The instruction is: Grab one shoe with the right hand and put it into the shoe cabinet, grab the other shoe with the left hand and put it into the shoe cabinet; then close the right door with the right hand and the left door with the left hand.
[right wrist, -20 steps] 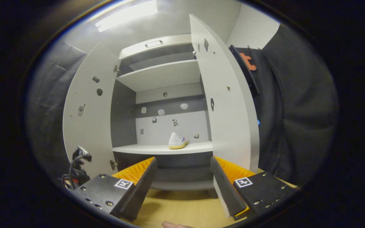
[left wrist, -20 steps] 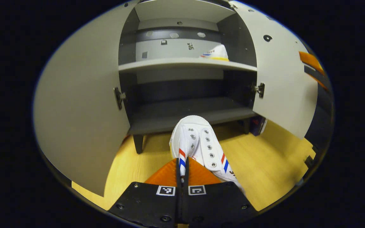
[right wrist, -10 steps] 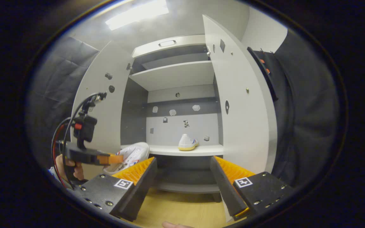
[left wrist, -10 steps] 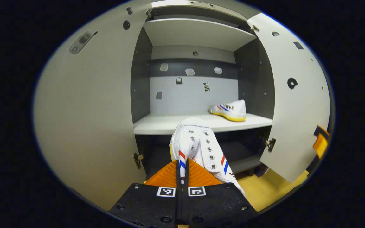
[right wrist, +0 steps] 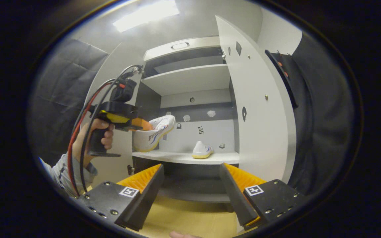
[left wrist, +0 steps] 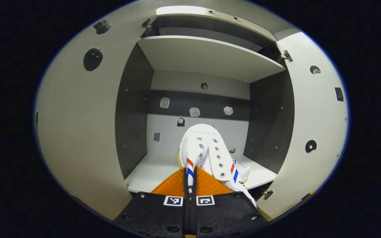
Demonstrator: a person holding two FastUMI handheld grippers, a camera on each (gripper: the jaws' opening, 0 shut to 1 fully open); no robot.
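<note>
My left gripper (left wrist: 190,172) is shut on the side wall of a white shoe (left wrist: 201,149) with red and blue stripes, toe pointing into the open shoe cabinet. In the right gripper view, that left gripper (right wrist: 134,122) holds the white shoe (right wrist: 154,132) just above the left end of the middle shelf (right wrist: 177,157). The other white shoe (right wrist: 202,150) rests on that shelf to the right; it is partly hidden behind the held shoe as the other shoe (left wrist: 244,169). My right gripper (right wrist: 191,168) stands open and empty, back from the cabinet.
Both doors stand wide open: the left door (left wrist: 78,125) and the right door (left wrist: 313,132), also the right door (right wrist: 256,115). An upper shelf (left wrist: 210,56) lies overhead and a lower shelf (right wrist: 193,193) above the wooden floor (right wrist: 190,218). A hand (right wrist: 94,135) grips the left gripper's handle.
My left gripper has risen from floor level with the shoe and moved forward to the middle shelf's opening. The right gripper has stayed open and nearly still.
</note>
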